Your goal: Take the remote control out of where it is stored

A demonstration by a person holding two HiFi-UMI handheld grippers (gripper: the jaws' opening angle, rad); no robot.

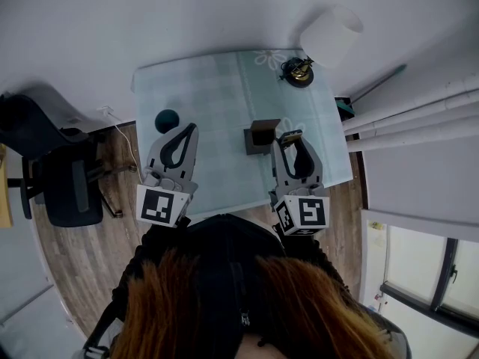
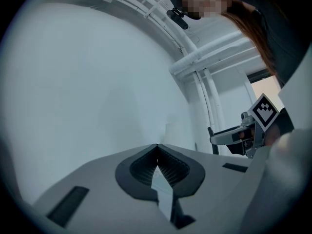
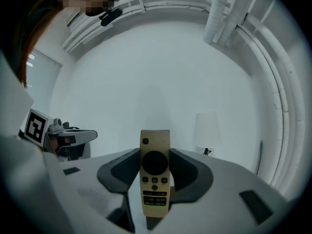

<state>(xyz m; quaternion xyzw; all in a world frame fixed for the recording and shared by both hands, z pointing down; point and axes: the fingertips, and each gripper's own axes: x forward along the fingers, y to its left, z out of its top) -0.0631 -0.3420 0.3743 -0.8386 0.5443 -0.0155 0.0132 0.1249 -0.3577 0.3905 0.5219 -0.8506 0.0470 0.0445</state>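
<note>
A cream remote control (image 3: 155, 172) with a round black pad and coloured buttons stands upright between the jaws of my right gripper (image 3: 155, 152), which is shut on its sides. In the head view the remote (image 1: 290, 136) shows as a small yellowish piece at the tip of the right gripper (image 1: 291, 142), just right of a dark open box (image 1: 262, 136) on the pale green tablecloth (image 1: 217, 88). My left gripper (image 1: 188, 131) hovers over the table's left part. Its jaws meet at the tips with nothing between them (image 2: 156, 147).
A dark teal ball (image 1: 166, 120) lies by the left gripper. A white lamp shade (image 1: 330, 34) with a dark base (image 1: 299, 71) stands at the table's far right corner. A black office chair (image 1: 63, 182) is at the left, white pipes (image 1: 404, 118) at the right.
</note>
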